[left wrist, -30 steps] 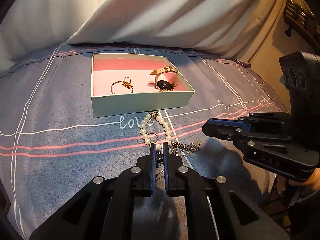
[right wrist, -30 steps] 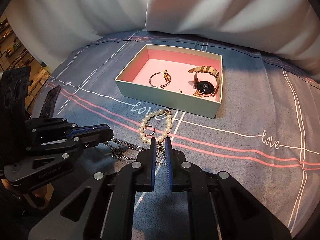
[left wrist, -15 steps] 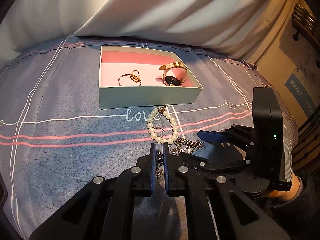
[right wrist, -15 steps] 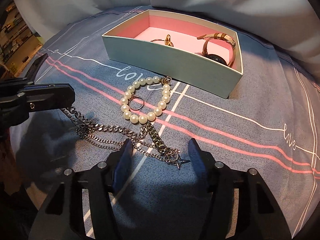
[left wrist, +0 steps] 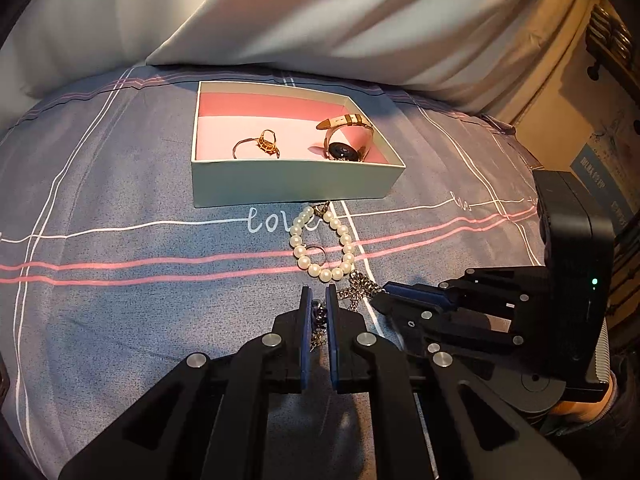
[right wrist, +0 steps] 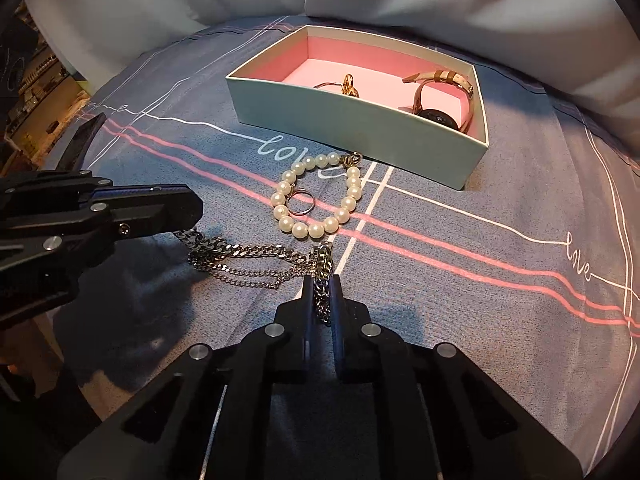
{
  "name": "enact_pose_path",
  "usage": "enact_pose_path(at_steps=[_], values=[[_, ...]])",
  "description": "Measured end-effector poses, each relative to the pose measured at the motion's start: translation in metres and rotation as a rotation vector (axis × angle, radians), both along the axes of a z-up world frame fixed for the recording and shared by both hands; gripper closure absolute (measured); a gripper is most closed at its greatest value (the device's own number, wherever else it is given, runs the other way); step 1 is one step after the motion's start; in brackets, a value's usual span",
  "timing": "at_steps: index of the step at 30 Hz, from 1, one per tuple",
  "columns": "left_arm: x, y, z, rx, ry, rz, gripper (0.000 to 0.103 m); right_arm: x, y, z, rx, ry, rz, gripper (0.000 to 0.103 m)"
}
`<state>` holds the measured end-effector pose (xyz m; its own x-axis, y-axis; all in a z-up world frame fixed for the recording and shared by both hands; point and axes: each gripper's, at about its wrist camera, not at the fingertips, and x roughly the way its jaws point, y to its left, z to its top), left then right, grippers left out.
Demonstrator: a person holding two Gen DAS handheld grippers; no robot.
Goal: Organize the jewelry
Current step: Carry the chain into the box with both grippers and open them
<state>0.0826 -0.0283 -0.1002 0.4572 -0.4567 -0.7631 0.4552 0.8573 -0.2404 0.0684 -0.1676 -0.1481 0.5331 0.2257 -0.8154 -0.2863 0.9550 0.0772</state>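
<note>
The open box (right wrist: 348,128) has pale green card walls and a pink lining, and it stands on the grey-blue bedspread (right wrist: 500,184) with pink and white stripes. Inside it, at the left, lies a thin gold bracelet (left wrist: 256,146) with a small charm, and at the right a watch (left wrist: 346,148) with a beige strap and a dark round face stands on its edge.

In front of the box, on the cloth, lies a pearl bracelet (right wrist: 316,196) made of round cream beads in a loop, and a small plain metal ring (right wrist: 301,204) lies inside this loop. Just below it a silver chain necklace (right wrist: 248,260) with flat links is spread across the cloth.

The left gripper (left wrist: 319,312) has its jaws narrow and pinches the left end of the chain. The right gripper (right wrist: 321,300) also has its jaws narrow and closed on the thick right part of the chain. The chain goes between the two grippers, near the pearls and apart from the box
</note>
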Motion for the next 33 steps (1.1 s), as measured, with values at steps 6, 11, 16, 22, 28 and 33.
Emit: enact_pose_path(at_steps=[6,11,16,22,28,33], values=[[0.001,0.001,0.028,-0.019,-0.060,0.002,0.096,-0.005,-0.003,0.052,0.007,-0.118,-0.004,0.096],[0.005,0.000,0.064,-0.044,-0.133,0.003,0.096,-0.004,-0.010,0.100,0.010,-0.224,-0.004,0.096],[0.020,-0.005,0.104,-0.059,-0.216,0.016,0.096,0.008,-0.013,0.148,-0.009,-0.325,-0.017,0.096],[0.049,-0.010,0.151,-0.085,-0.294,0.064,0.096,0.036,-0.021,0.193,0.006,-0.399,-0.067,0.096],[0.094,-0.019,0.158,-0.086,-0.251,0.123,0.096,0.084,-0.029,0.203,0.006,-0.363,-0.129,0.096],[0.116,-0.027,0.139,-0.056,-0.198,0.133,0.096,0.111,-0.028,0.185,0.004,-0.291,-0.135,0.096]])
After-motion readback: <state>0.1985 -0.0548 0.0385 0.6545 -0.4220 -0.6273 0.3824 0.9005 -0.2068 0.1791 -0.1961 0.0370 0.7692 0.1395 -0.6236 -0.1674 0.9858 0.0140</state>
